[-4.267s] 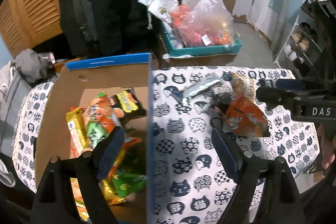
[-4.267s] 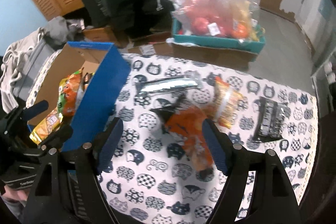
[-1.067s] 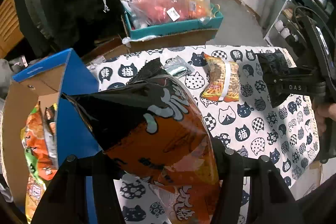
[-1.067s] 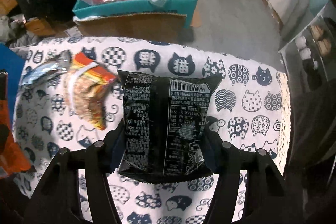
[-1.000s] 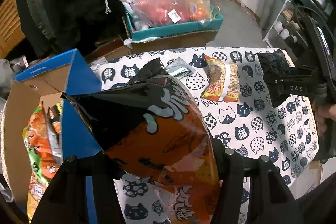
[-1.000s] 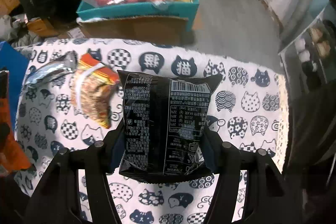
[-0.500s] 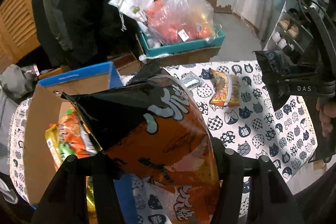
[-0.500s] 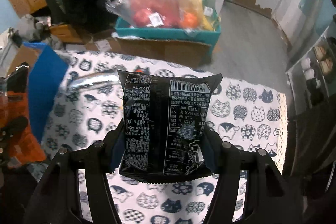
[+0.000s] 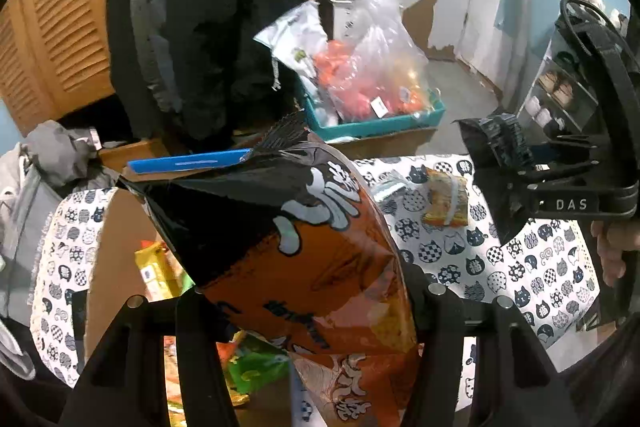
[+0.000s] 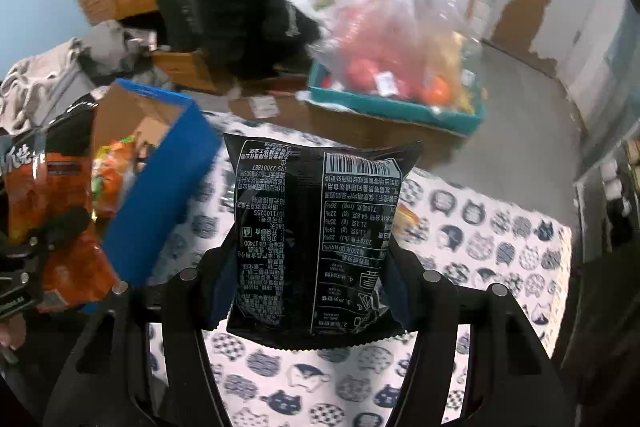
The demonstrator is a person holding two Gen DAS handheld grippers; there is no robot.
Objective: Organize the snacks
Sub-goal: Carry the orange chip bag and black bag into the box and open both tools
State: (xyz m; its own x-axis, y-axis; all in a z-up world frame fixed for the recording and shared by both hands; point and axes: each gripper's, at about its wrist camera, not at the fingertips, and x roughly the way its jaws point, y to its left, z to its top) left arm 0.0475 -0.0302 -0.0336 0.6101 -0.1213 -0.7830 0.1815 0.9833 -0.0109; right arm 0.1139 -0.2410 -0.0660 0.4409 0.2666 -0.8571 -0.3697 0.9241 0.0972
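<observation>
Left tool clenched on an orange-and-black snack bag, held up above the open cardboard box with the blue outer wall. Inside that box, yellow, orange and green snack packets, partly hidden behind the raised bag. Box resting on the left part of the tabletop, under a white cloth printed with cat faces.

Right tool clenched on a black snack packet, back side with barcode and white print facing the camera, held up over the middle of the tabletop, just right of the blue box wall. Seen from the left wrist, same tool at the right edge, a hand around its grip.

Still lying on the cloth, far right of the box: 1 orange noodle packet and 1 silver wrapper, near each other, touching or not cannot be told.

Beyond the far edge of the tabletop, a teal tray filled with clear plastic bags of red and orange produce. Farther left, dark coats hanging beside a louvred wooden door.
</observation>
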